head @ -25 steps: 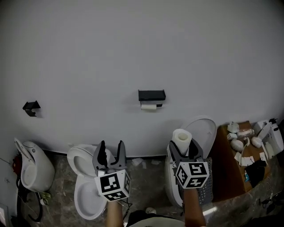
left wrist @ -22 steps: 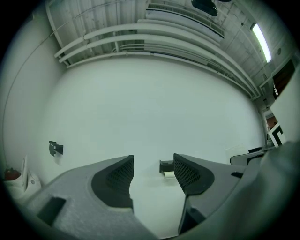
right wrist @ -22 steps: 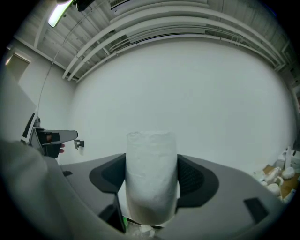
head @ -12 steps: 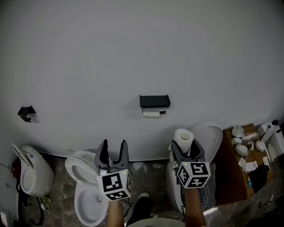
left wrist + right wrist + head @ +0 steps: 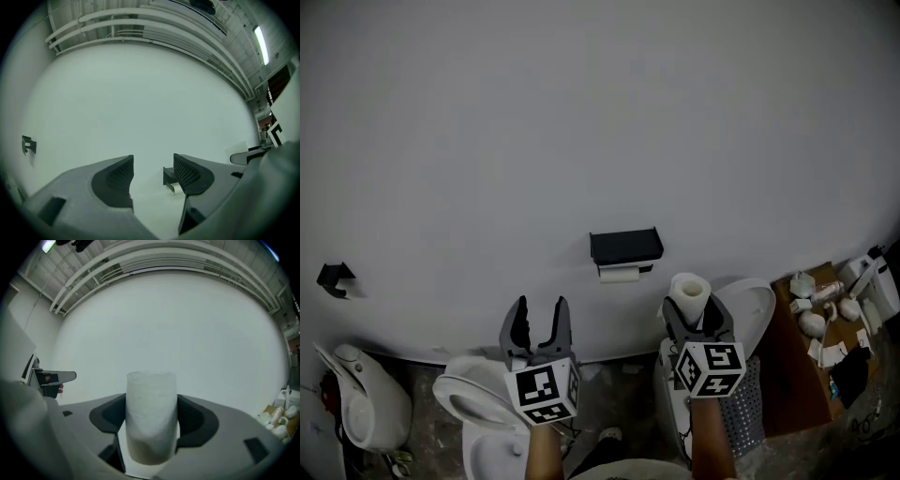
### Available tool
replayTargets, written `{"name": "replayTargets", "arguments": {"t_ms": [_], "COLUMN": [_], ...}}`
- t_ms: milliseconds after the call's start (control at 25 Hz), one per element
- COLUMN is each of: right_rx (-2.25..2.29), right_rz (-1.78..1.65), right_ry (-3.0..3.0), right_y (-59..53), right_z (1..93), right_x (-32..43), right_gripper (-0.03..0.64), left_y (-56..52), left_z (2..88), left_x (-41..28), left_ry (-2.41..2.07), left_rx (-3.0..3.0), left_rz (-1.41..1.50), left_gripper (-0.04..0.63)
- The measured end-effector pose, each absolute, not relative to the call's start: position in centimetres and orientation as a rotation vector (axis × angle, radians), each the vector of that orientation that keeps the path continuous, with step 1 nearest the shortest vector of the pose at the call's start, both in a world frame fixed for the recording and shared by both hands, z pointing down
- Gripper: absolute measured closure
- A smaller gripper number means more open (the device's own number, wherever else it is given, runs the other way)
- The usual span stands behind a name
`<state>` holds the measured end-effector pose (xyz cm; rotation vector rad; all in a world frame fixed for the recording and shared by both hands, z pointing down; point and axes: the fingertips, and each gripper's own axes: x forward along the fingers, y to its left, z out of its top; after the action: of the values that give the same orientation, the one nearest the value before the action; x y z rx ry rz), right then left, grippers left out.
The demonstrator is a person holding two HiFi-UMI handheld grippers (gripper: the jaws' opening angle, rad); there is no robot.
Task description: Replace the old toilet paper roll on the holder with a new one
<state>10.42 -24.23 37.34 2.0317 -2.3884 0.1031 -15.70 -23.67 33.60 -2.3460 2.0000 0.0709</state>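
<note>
Replacement in hand: your right gripper [image 5: 695, 323] is clamped on the sides of a full white toilet paper roll [image 5: 151, 408], which stands upright between the jaws. Your left gripper [image 5: 537, 323] is spread wide with nothing in it. On the far white wall the black box-shaped holder [image 5: 625, 247] hangs above and between the two grippers, well apart from both. A thin, nearly spent white roll [image 5: 620, 275] sits under its shelf.

The old roll is not yet off, so bringing the new one in first would likely jam it against the holder. So little paper is left that your left gripper may pinch and tear a loose sheet instead of gripping the roll. The fresh roll is soft. Squeeze too hard and it may deform; ease off and it could slip into the open white toilet bowl [image 5: 464, 398] near left.
</note>
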Motion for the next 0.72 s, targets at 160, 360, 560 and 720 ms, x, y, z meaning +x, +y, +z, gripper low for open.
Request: {"name": "replayTargets", "arguments": {"t_ms": [160,360,560,720], "right_rx": [2.072,2.100,2.110,2.101], "right_rz": [0.105,0.116,0.132,0.132], "right_ry": [-2.359,-2.332,-2.313,-2.310], "right_y": [-26.6,-28.6,-30.0,-31.3], "right_z": [37.4,38.0,38.5,38.5], "right_x": [10.2,10.1,10.6,11.1], "right_gripper": [0.310,0.310,0.310,0.310], "left_y": [-26.7,-29.4,-31.0,-32.1], "left_z": [33.8,34.3,34.7,35.0], "left_x": [-16.2,-16.6,-16.5,-16.1], "left_ry": [1.974,1.956,1.956,1.973], "left_rx": [-2.366,-2.388,-2.397,-2.398], "left_rz": [0.069,0.056,0.047,0.037], "left_gripper": [0.348,0.348,0.348,0.348]}}
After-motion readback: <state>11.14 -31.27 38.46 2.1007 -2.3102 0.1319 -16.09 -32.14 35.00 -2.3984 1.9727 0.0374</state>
